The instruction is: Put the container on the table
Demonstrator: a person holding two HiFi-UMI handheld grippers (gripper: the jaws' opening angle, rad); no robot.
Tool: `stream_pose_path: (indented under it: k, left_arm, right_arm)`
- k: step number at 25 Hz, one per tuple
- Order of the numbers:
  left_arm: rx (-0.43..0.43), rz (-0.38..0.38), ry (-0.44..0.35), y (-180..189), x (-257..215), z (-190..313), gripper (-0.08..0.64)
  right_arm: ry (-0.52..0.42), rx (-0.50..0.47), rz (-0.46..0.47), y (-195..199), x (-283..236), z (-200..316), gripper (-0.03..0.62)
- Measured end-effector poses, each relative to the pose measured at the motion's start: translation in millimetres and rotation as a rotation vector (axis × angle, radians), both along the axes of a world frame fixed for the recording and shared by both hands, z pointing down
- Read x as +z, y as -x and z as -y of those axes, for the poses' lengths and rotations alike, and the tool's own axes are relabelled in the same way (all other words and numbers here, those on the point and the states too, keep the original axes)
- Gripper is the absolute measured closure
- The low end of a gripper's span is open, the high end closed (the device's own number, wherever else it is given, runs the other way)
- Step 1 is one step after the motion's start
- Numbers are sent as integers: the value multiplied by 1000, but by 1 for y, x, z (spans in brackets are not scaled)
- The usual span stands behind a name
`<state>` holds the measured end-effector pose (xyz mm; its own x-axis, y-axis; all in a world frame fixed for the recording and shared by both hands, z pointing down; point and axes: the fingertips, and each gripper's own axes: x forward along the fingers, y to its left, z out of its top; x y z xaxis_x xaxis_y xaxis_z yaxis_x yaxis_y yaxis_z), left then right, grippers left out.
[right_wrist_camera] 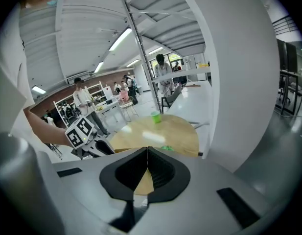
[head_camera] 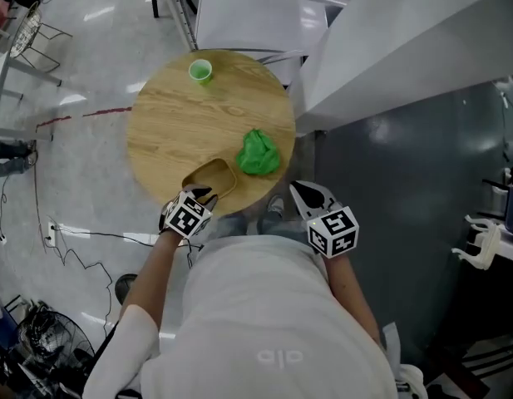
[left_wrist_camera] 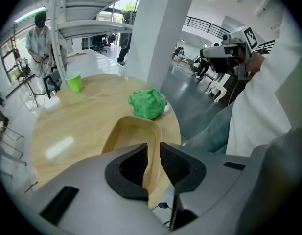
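A shallow tan container (head_camera: 213, 177) is over the near edge of the round wooden table (head_camera: 189, 123). My left gripper (head_camera: 199, 196) is shut on its near rim. In the left gripper view the container's wall (left_wrist_camera: 131, 133) is pinched between the two dark jaws of that gripper (left_wrist_camera: 151, 148). I cannot tell whether its base touches the wood. My right gripper (head_camera: 310, 194) hangs off the table's near right side, beside my body. Its jaws (right_wrist_camera: 147, 151) meet with nothing between them.
A green cup (head_camera: 201, 71) stands at the table's far edge. A crumpled green cloth (head_camera: 258, 153) lies at the right, just beyond the container. A big white pillar (head_camera: 389, 48) rises close on the right. White furniture (head_camera: 248, 11) stands behind the table, and cables (head_camera: 81, 248) trail on the floor at left.
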<state>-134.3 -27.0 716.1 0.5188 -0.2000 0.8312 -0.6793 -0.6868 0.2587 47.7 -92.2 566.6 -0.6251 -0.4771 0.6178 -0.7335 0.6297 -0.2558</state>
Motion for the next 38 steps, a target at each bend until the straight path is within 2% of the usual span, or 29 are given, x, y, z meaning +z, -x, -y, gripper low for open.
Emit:
stream_pose_path:
  k: [5, 9, 13, 19, 24, 27, 38]
  left_arm:
    - [-118, -20, -141, 5, -51, 25, 528]
    - [-241, -65, -267, 14, -102, 53, 541]
    - [-338, -105, -344, 20, -139, 65, 543]
    - [-434, -151, -472, 25, -200, 74, 543]
    - [-500, -143, -591, 33, -242, 76, 543]
    - [-546, -168, -636, 37, -262, 75, 543]
    - [-610, -205, -818, 46, -317, 62, 543]
  right_arm:
    - [-39, -66, 30, 17, -17, 15, 566]
    - [-84, -130, 57, 35, -34, 32, 566]
    - [-126, -182, 89, 52, -52, 44, 566]
    - [-203, -270, 144, 75, -93, 54, 566]
    - [-263, -330, 190, 91, -128, 57, 566]
    - [-292, -362, 210, 97, -144, 57, 566]
    - [-395, -426, 262, 109, -179, 48, 565]
